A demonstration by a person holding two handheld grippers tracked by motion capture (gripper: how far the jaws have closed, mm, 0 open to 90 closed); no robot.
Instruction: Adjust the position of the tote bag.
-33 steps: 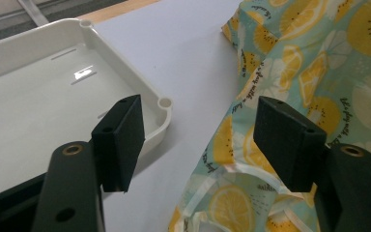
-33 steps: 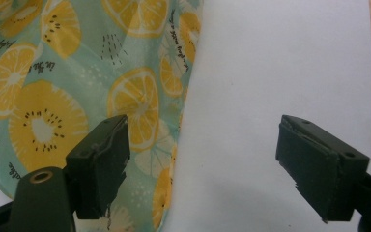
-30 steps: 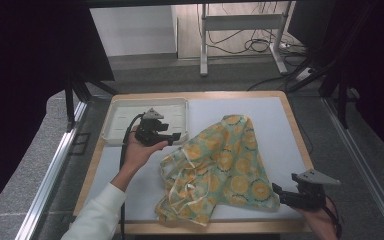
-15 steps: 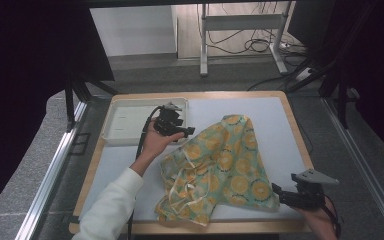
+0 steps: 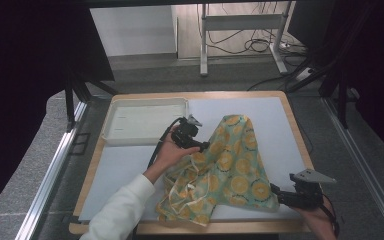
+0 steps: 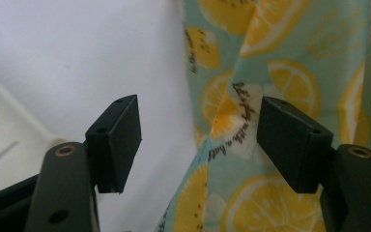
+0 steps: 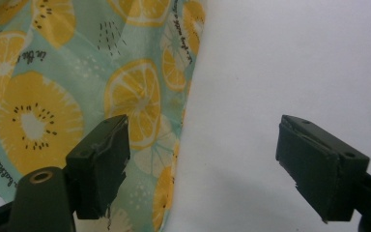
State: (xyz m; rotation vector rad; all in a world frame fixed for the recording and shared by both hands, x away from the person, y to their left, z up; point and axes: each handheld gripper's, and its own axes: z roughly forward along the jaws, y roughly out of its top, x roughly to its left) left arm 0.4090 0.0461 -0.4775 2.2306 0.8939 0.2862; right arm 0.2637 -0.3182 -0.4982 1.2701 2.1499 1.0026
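Cloth (image 5: 227,165), lemon print on pale green, lies crumpled on the white mat (image 5: 280,115), right of centre; its long axis runs from a far peak near mid-table down to the near edge. White tray (image 5: 145,120) sits at far left, apart from the cloth. Left gripper (image 5: 200,146) is at the cloth's far-left edge; its jaws have just been opening and stand wide. In the left gripper view a raised fold of the cloth (image 6: 232,121) sits between the jaws, nearer the right one, not pinched; the left jaw is over bare mat. Right gripper (image 5: 276,194) rests at the near-right corner, jaws also spread wide; in the right gripper view the cloth's hem (image 7: 174,145) passes just inside the left jaw, rest of the gap over mat. Nothing grasped by either. Judgement: left gripper is nearer to a usable fold, which lies ahead and slightly right of its centre line; a small shift right before closing would centre it.
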